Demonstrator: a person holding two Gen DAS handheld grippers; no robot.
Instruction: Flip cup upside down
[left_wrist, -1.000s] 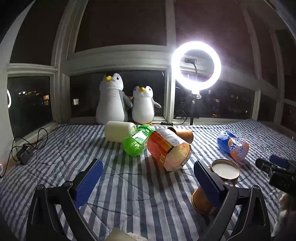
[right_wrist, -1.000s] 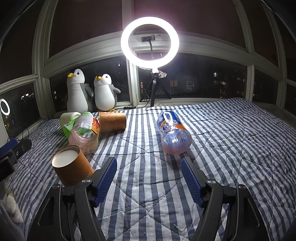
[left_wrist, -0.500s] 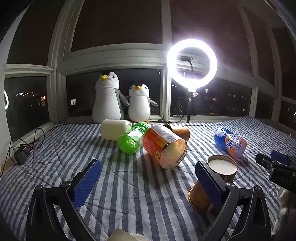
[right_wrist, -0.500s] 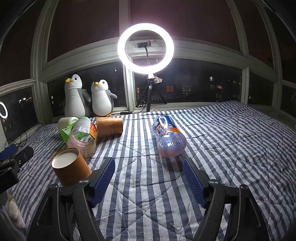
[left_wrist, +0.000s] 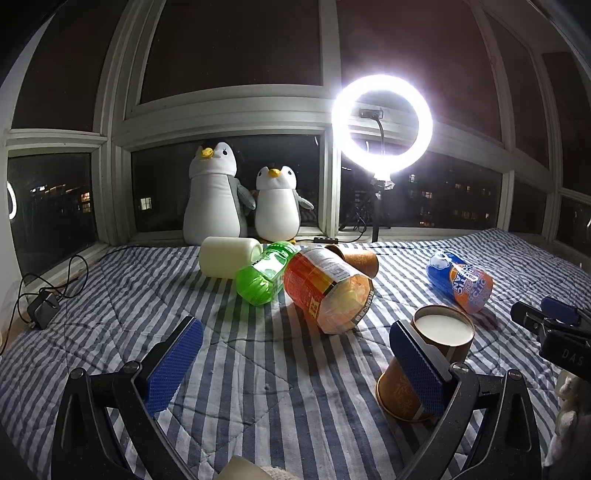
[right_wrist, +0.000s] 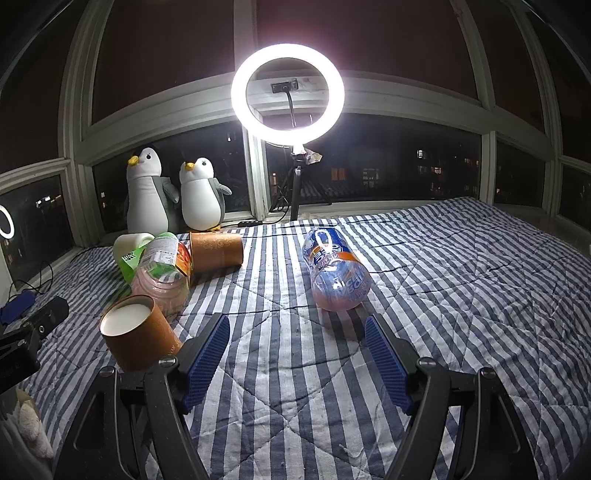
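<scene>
Left wrist view shows the brown paper cup (left_wrist: 428, 365) at about four o'clock, standing on the striped quilt (left_wrist: 258, 369) with its wide rim down and its white base facing up, leaning slightly. By that pose the flip looks already done; what seems left is only drawing both tools away, or straightening the lean if it matters.

Jaws of the left gripper (left_wrist: 295, 369) stand wide apart and grasp nothing; its right blue pad (left_wrist: 417, 373) overlaps the cup's side in this view, and whether it touches cannot be told.

From the right wrist view the same cup (right_wrist: 138, 338) sits at nine o'clock, outside the spread, empty jaws of the right gripper (right_wrist: 295, 362).

A second brown cup (right_wrist: 216, 252) lies on its side at eleven o'clock beside an orange-labelled bottle (left_wrist: 327, 291) and a green bottle (left_wrist: 264, 273). A blue-and-orange soda bottle (right_wrist: 336, 273) lies at twelve o'clock, well apart from the cup.
</scene>
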